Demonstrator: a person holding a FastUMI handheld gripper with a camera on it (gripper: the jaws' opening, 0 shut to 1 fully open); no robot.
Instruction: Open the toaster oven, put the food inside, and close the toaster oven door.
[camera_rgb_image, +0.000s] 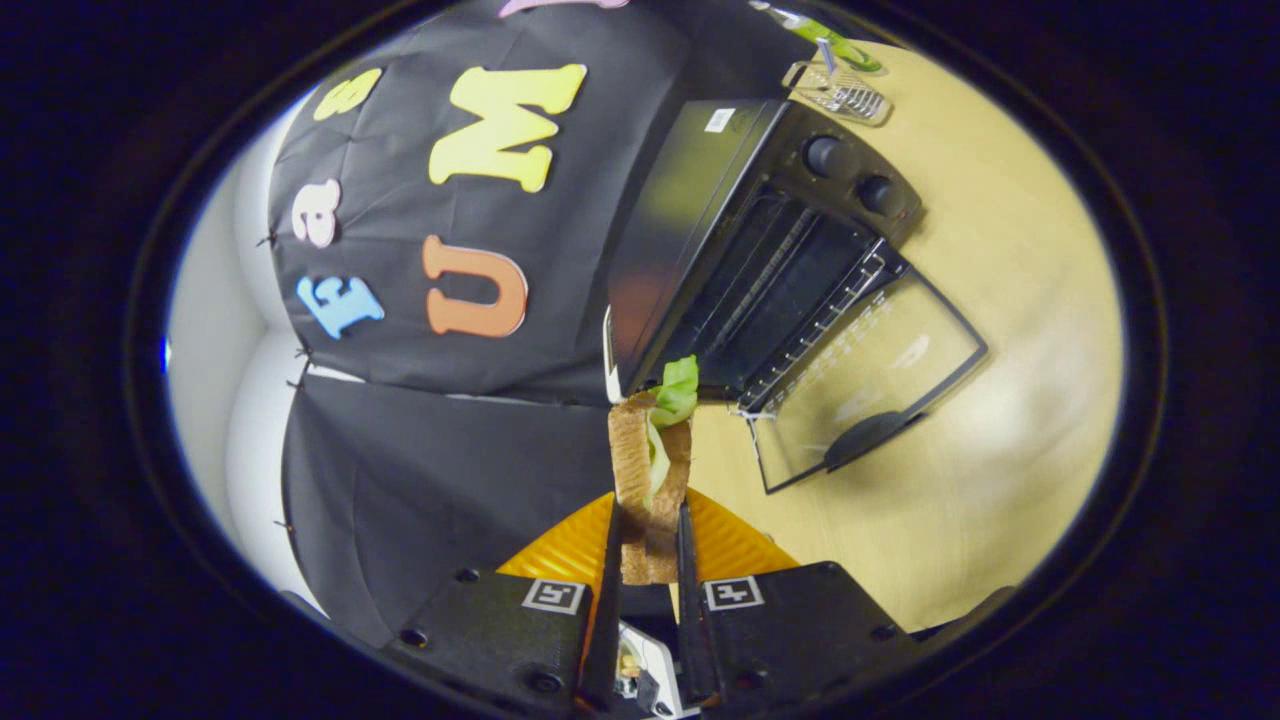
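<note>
The tongs are drawn in narrow, and a sandwich is clamped between their two fingers — both fingers are pressed against the bread slices, one on each side. The sandwich is held on edge, its brown bread standing up from the fingers, with a leaf of green lettuce sticking out at its far end. The view is rolled strongly to one side, so the tongs are seen to be held tilted, with the tabletop running up one side and the booth's black cloth wall on the other. Just behind the fingers, under the sandwich, a ribbed orange plate is seen on the tabletop.

Beyond the sandwich's far end lies the toaster oven, a black box with two knobs on its front. Its glass door is folded fully down onto the tabletop, handle outward, and the dark cavity with its wire rack is left exposed. The lettuce tip is seen just at the oven's near corner — the sandwich is outside the cavity, not yet in it.

Farther off, past the oven, a small wire rack and a green object are seen on the tabletop.
</note>
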